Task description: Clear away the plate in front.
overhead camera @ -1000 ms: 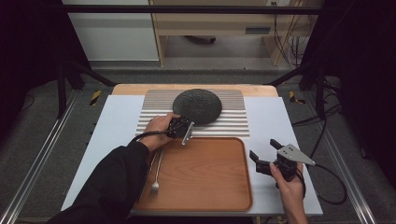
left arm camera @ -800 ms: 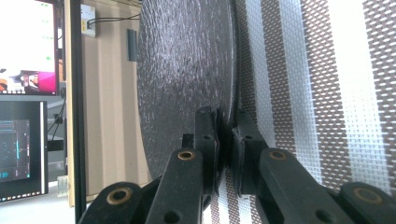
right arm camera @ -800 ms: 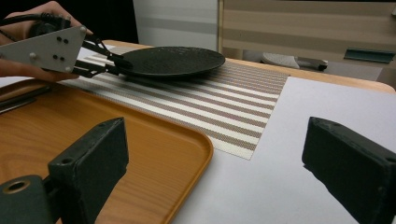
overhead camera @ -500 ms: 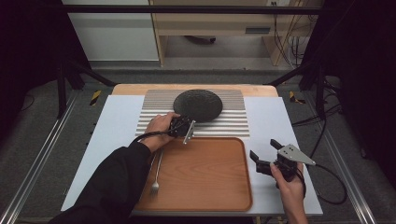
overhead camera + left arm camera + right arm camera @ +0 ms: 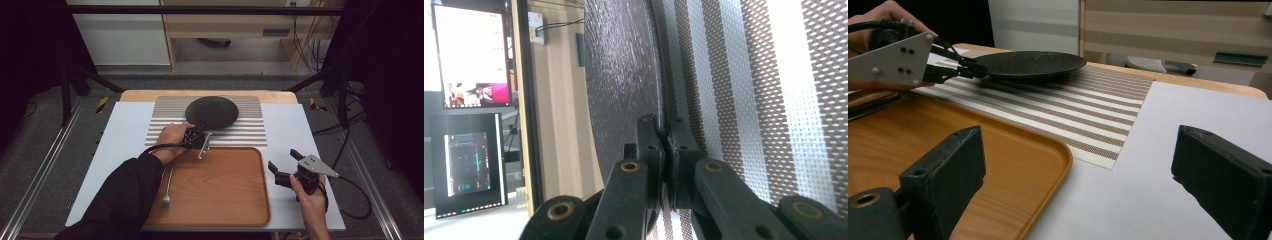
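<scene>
Left claw pinches black plate rim; right claw gapes, holding nothing.

Dark textured round plate lies flat on the striped mat.

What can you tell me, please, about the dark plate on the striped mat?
The dark plate is round, shallow and black with a speckled, matte, stoneware-like surface. It lies flat on the striped mat, behind the wooden tray. The left hand-held gripper has just closed its jaws on the near rim.
</scene>
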Available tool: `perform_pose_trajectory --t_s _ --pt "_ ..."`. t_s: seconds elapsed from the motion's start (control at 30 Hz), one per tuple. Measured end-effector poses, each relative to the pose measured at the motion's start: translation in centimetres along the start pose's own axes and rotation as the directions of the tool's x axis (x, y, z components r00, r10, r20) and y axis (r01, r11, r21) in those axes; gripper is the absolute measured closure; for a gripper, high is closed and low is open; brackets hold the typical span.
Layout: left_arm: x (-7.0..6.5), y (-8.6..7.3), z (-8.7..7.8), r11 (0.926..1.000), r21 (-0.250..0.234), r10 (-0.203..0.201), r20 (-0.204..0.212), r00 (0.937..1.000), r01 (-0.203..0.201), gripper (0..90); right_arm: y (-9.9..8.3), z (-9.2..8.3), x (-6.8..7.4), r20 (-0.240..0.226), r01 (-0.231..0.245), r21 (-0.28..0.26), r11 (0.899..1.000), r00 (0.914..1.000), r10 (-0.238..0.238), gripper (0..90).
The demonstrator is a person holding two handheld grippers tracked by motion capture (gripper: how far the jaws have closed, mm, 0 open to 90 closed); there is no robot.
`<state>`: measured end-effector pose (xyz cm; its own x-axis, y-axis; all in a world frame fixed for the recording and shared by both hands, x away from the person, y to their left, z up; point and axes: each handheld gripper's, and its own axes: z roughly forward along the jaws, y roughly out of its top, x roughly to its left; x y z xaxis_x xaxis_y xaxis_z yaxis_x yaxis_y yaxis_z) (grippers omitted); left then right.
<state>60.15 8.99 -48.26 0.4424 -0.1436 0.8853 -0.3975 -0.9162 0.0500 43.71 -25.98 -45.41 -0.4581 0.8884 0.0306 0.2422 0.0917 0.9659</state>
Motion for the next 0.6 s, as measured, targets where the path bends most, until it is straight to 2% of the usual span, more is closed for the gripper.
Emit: perform_pose_trajectory --t_s 0.13,0.27,0.53,0.6 --pt "0.5 0.0 -0.3 0.9998 -0.004 -0.017 -0.009 0.9998 0.017 85.8 0.0 0.0 0.0 0.001 0.002 -0.002 1.000 1.0000 -0.002 7.1" --pt "0.4 -0.2 -0.4 1.0000 0.009 0.003 -0.009 1.0000 -0.003 85.7 0.1 -0.1 0.0 0.003 0.001 -0.005 1.000 1.0000 -0.001 7.1" --pt "0.5 -0.6 -0.9 0.9999 0.003 -0.010 -0.027 0.9996 0.010 85.6 0.1 -0.1 -0.1 0.003 0.001 -0.005 1.000 1.0000 -0.001 7.1" --pt "0.6 -0.6 -1.2 1.0000 0.003 -0.001 -0.038 0.9993 0.001 85.7 0.1 -0.1 -0.1 0.003 0.000 -0.005 1.000 1.0000 0.000 7.1"
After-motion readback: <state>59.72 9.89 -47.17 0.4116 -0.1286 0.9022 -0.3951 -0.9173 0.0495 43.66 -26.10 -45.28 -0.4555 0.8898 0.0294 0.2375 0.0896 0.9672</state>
